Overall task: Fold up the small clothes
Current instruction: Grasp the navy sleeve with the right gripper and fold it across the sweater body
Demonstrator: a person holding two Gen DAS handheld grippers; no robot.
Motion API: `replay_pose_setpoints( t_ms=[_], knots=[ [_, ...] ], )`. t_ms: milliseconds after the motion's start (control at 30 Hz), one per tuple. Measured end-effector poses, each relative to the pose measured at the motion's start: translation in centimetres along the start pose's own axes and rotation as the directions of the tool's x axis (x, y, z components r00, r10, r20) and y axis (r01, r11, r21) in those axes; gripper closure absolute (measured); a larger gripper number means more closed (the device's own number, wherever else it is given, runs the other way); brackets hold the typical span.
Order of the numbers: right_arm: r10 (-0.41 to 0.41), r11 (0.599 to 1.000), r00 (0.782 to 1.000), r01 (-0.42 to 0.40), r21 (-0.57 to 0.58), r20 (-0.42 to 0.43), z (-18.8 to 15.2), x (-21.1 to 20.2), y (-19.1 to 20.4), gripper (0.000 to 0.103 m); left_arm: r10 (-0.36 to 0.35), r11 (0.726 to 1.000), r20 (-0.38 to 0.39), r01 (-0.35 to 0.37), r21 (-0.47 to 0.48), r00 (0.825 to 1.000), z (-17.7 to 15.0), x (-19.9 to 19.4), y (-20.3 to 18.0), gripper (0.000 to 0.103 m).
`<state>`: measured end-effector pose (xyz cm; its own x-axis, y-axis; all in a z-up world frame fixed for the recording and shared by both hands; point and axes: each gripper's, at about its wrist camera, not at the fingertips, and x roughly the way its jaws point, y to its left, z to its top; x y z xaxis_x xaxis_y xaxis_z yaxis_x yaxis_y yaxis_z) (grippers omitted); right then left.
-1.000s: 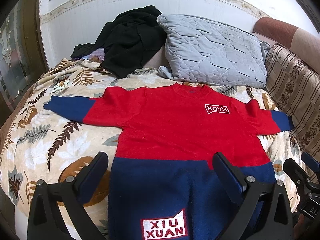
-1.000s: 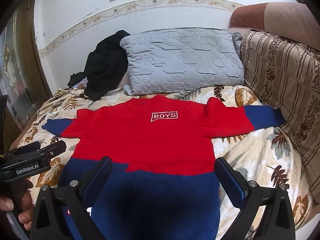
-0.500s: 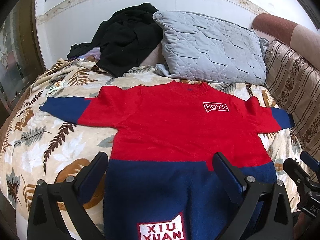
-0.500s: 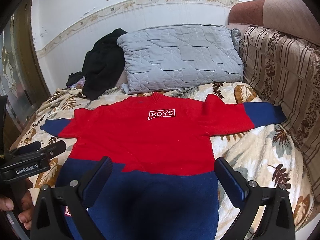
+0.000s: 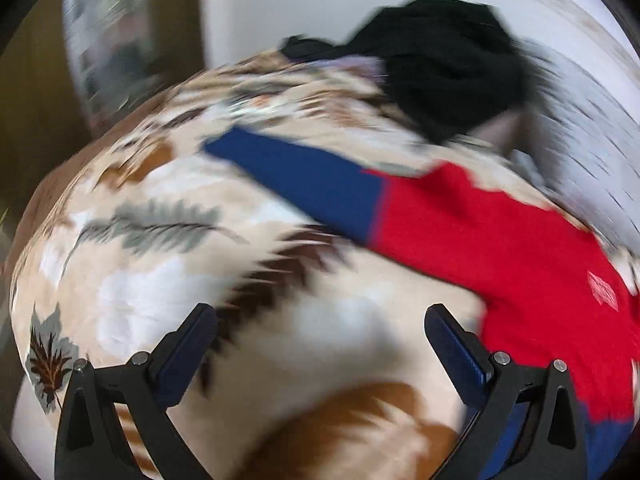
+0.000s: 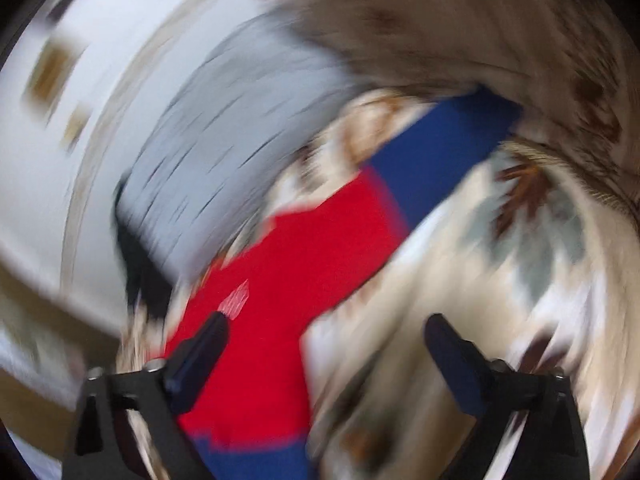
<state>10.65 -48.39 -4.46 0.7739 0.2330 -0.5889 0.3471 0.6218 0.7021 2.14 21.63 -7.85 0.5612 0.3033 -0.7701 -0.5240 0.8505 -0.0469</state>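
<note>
A small red and navy sweater lies spread flat on the bed. Both views are motion-blurred. In the left wrist view its left sleeve [image 5: 304, 178] with the navy cuff stretches up-left from the red body [image 5: 520, 256]. My left gripper [image 5: 320, 332] is open and empty above the blanket, below that sleeve. In the right wrist view the right sleeve [image 6: 436, 156] with its navy cuff runs up-right from the red body [image 6: 288, 280]. My right gripper [image 6: 326, 332] is open and empty, its left finger over the red body.
The bed has a leaf-patterned blanket [image 5: 160, 280]. A black garment pile [image 5: 440, 64] lies at the head, beside a grey quilted pillow [image 6: 224, 152]. A striped sofa back [image 6: 500, 32] rises right of the bed. A white wall stands behind.
Both grippers have swung outward fast: the left toward the sweater's left sleeve, the right toward its right sleeve. Both stay open. The sweater has not moved.
</note>
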Motion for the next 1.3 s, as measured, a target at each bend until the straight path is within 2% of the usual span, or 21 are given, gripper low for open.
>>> replay_pose_setpoints(
  t_ms=[33, 100, 267, 300, 367, 400, 433, 467, 500, 567, 667, 767, 833, 900, 933, 1000, 1033, 1100, 1167, 1233, 1300],
  knots=[
    [0.005, 0.996, 1.0, -0.005, 0.084, 0.002, 1.9, 1.0, -1.7, 0.028, 0.014, 0.999, -0.012, -0.015, -0.039, 1.0, 0.3, 0.8, 1.0, 0.0],
    [-0.029, 0.984, 0.999, 0.024, 0.175, 0.021, 5.2, 3.0, -4.0, 0.03, 0.013, 0.994, -0.029, -0.016, -0.109, 1.0, 0.5, 2.1, 2.4, 0.0],
    [-0.088, 0.976, 0.991, 0.066, 0.208, 0.101, 8.8, 5.2, -5.3, 0.033, 0.029, 0.992, -0.058, -0.036, -0.124, 0.998, 0.4, 3.6, 2.6, 0.0],
    [-0.097, 0.976, 0.99, 0.074, 0.205, 0.106, 9.0, 5.7, -5.4, 0.039, 0.032, 0.992, -0.07, -0.04, -0.123, 0.997, 0.4, 4.0, 2.7, 0.0],
    [-0.177, 0.967, 0.981, 0.158, 0.2, 0.083, 10.0, 6.8, -5.4, 0.081, 0.039, 0.989, -0.13, -0.058, -0.139, 0.991, 0.2, 4.8, 3.1, 0.0],
    [-0.188, 0.965, 0.979, 0.168, 0.2, 0.081, 10.2, 6.8, -5.5, 0.082, 0.032, 0.986, -0.147, -0.055, -0.159, 0.989, 0.2, 5.2, 3.5, 0.0],
    [-0.229, 0.967, 0.968, 0.213, 0.139, 0.105, 10.2, 6.5, -4.4, 0.09, 0.024, 0.982, -0.147, -0.051, -0.181, 0.989, 0.2, 5.3, 3.9, 0.0],
    [-0.278, 0.961, 0.95, 0.276, 0.031, 0.144, 10.2, 6.2, -1.9, 0.091, 0.015, 0.979, -0.139, -0.043, -0.199, 0.99, 0.4, 5.2, 4.2, 0.0],
    [-0.284, 0.953, 0.943, 0.297, -0.052, 0.174, 10.0, 5.9, 0.3, 0.091, 0.005, 0.976, -0.133, -0.033, -0.214, 0.991, 0.5, 5.1, 4.4, 0.0],
    [-0.223, 0.939, 0.945, 0.274, -0.209, 0.239, 9.1, 4.7, 6.5, 0.092, -0.011, 0.972, -0.133, -0.02, -0.235, 0.991, 0.5, 5.0, 4.6, 0.0],
    [-0.039, 0.899, 0.97, 0.139, -0.415, 0.24, 5.7, 3.8, 16.8, 0.092, -0.025, 0.971, -0.137, -0.009, -0.24, 0.99, 0.6, 5.1, 4.9, 0.0],
    [0.124, 0.81, 0.982, -0.016, -0.586, 0.144, -0.8, 4.7, 26.0, 0.092, -0.058, 0.963, -0.131, 0.02, -0.27, 0.99, 0.6, 4.9, 5.6, 0.0],
    [0.188, 0.766, 0.982, -0.137, -0.628, 0.014, -6.2, 7.1, 29.7, 0.089, -0.071, 0.958, -0.131, 0.032, -0.284, 0.989, 0.6, 4.7, 5.8, 0.0],
    [0.167, 0.732, 0.979, -0.202, -0.65, -0.117, -10.9, 10.4, 30.9, 0.052, -0.073, 0.961, -0.132, 0.034, -0.276, 0.989, 0.6, 4.6, 5.7, 0.0],
    [0.11, 0.717, 0.974, -0.217, -0.663, -0.199, -13.3, 13.7, 30.8, 0.006, -0.07, 0.964, -0.13, 0.034, -0.264, 0.989, 0.6, 4.5, 5.6, 0.0],
    [0.034, 0.728, 0.973, -0.181, -0.661, -0.229, -15.6, 16.8, 28.7, 0.002, -0.061, 0.973, -0.11, 0.034, -0.229, 0.992, 0.7, 3.9, 5.2, 0.0],
    [0.008, 0.763, 0.966, -0.172, -0.622, -0.258, -15.8, 18.1, 26.5, 0.002, -0.048, 0.978, -0.087, 0.029, -0.205, 0.995, 0.8, 3.5, 4.9, 0.0],
    [0.036, 0.813, 0.958, -0.194, -0.55, -0.286, -15.9, 17.8, 23.7, 0.002, -0.05, 0.986, -0.033, 0.044, -0.162, 0.998, 1.2, 2.5, 3.9, 0.0],
    [0.069, 0.829, 0.962, -0.202, -0.522, -0.263, -16.0, 15.1, 20.9, 0.002, -0.108, 0.988, 0.021, 0.11, -0.108, 0.994, 1.5, 0.9, 2.1, 0.0],
    [0.106, 0.839, 0.962, -0.222, -0.497, -0.251, -16.5, 13.1, 19.2, 0.002, -0.212, 0.976, 0.044, 0.214, -0.047, 0.976, 2.0, -0.6, -0.8, 0.0],
    [0.13, 0.828, 0.963, -0.237, -0.507, -0.237, -17.4, 11.5, 17.9, 0.002, -0.357, 0.934, 0.024, 0.356, 0.028, 0.934, 3.0, -1.8, -5.1, 0.0]
  ],
)
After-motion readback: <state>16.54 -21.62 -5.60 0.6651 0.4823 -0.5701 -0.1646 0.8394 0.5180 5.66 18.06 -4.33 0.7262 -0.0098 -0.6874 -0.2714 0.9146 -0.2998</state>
